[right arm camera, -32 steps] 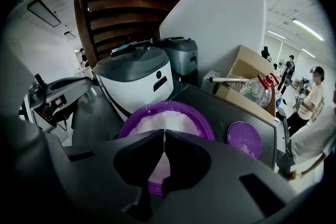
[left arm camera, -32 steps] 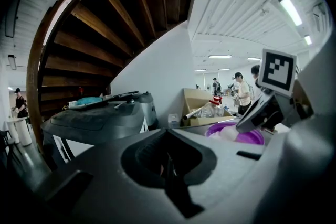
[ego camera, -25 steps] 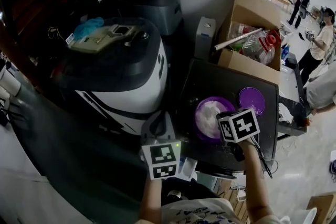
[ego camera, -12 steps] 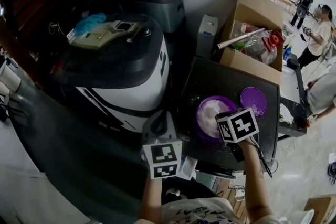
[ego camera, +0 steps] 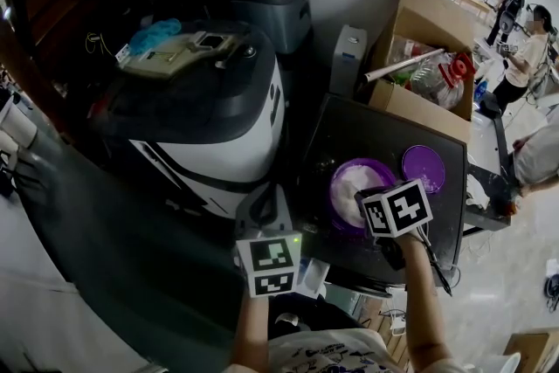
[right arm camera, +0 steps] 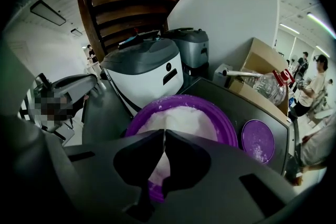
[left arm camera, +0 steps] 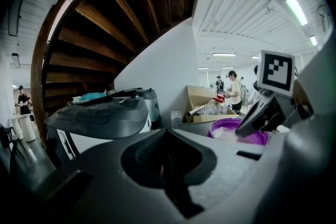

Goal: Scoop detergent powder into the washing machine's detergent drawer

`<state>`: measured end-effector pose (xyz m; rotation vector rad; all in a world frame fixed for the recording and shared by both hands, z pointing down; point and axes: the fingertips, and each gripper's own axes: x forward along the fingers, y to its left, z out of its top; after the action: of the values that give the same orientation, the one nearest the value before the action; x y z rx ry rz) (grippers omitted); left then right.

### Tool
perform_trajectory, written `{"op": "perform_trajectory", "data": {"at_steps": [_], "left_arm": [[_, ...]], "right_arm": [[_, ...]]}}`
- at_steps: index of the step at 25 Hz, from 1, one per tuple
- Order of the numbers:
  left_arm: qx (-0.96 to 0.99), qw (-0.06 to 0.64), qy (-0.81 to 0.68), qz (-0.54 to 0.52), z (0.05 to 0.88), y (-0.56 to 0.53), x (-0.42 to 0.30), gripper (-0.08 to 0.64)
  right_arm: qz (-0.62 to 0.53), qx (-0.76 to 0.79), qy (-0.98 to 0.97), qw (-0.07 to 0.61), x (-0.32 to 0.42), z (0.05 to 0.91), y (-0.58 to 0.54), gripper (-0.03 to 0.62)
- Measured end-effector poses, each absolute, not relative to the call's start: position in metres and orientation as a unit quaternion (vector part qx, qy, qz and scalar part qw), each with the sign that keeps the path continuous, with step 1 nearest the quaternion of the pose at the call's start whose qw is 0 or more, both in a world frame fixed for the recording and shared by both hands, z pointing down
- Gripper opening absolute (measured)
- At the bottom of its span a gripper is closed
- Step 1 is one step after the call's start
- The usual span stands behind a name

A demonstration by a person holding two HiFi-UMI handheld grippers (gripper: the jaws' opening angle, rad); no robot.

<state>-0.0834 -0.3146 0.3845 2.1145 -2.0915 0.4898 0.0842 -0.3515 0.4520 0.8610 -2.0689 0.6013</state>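
1. Left gripper: jaws are pressed together with nothing visible between them. It is held left of the purple tub, just off the table edge. I judge it is parked clear of the scooping hand.
2. Right gripper: jaws are closed tip to tip, directly over the near rim of the purple tub and aimed down into it. A thin pale sliver shows at the tips; I cannot tell whether it is a scoop handle. The pose suits a dip into the powder.
3. Detergent powder: a white heap fills the tub.
4. Purple lid: lies flat just right of the tub, not touching it. It is off so the powder can be reached.
5. Black table: carries both the tub and the lid.
6. Washing machine: stands left of and beyond the tub. Its detergent drawer cannot be picked out in any view, so I judge no powder has been delivered yet.
7. Cardboard box: sits beyond the tub, by the wall.
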Motion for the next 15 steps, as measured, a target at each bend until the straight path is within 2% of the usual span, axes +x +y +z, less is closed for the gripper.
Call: {"op": "perform_trajectory", "data": {"at_steps": [6,15], "left_arm": [[0.698,0.061,-0.695,0.162,0.381,-0.314,-0.082,0.003],[0.685,0.06,-0.709,0.16,0.38,-0.308,-0.085,0.003]], "right_arm": [[0.247,0.339,-0.823,0.382,0.084,0.45,-0.352,0.02],[0.296,0.326,-0.838,0.321,0.089,0.441,-0.353,0.02]]}}
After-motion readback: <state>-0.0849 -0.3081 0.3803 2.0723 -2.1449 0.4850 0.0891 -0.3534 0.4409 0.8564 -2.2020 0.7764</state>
